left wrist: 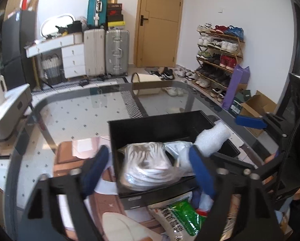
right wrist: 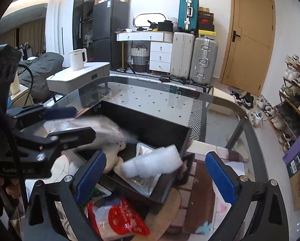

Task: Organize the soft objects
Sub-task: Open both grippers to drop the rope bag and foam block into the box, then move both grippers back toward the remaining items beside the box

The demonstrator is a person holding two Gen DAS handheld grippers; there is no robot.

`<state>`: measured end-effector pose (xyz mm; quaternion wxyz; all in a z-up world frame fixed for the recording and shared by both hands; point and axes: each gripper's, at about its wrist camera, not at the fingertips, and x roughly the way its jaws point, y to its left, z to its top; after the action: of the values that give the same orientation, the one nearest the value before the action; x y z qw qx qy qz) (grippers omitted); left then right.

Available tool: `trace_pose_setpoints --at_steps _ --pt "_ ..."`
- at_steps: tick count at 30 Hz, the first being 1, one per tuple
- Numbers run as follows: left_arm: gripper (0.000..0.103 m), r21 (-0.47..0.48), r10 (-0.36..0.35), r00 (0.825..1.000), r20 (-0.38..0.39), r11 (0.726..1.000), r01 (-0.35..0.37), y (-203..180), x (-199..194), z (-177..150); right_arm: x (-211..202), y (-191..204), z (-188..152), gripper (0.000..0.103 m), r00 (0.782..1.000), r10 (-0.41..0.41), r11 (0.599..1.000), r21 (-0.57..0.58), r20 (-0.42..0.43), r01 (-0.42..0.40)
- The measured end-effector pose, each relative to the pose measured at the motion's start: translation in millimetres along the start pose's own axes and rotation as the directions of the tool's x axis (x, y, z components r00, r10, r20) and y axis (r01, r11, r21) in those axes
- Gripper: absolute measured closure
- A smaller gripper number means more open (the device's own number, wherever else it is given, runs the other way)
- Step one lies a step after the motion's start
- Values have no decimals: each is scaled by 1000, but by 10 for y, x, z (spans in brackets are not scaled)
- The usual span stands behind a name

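Glass table [left wrist: 73, 108] carries a black bin [left wrist: 150, 124] near its right edge. Inside the bin lie a bagged white-and-grey soft item [left wrist: 148, 164], a silver pouch [right wrist: 144, 178] and a white foam roll [left wrist: 210, 138], the roll leaning over the bin's right rim. Against the bin's near wall lie a green-printed bag [left wrist: 182, 217] and a red-printed bag [right wrist: 119, 219].

Left gripper [left wrist: 150, 170] hovers over the bagged item, jaws spread wide, gripping nothing. Right gripper [right wrist: 156, 172] hangs above the foam roll, jaws likewise wide apart and empty. In the right wrist view the bagged item is motion-blurred, and the left gripper's body hides the bin's left side.
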<state>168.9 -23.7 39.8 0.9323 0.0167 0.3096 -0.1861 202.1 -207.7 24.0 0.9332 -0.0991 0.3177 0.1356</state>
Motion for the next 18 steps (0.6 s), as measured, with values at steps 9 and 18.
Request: trace_pose_setpoints --at_steps 9,18 --pt "0 -14 42 999 8 999 -42 51 -315 -79 -318 -27 -179 1 1000 31 998 50 -3 -31" --pt "0 -32 66 998 1 997 -66 39 -662 -339 -604 93 -354 1 995 95 993 68 -34 -93"
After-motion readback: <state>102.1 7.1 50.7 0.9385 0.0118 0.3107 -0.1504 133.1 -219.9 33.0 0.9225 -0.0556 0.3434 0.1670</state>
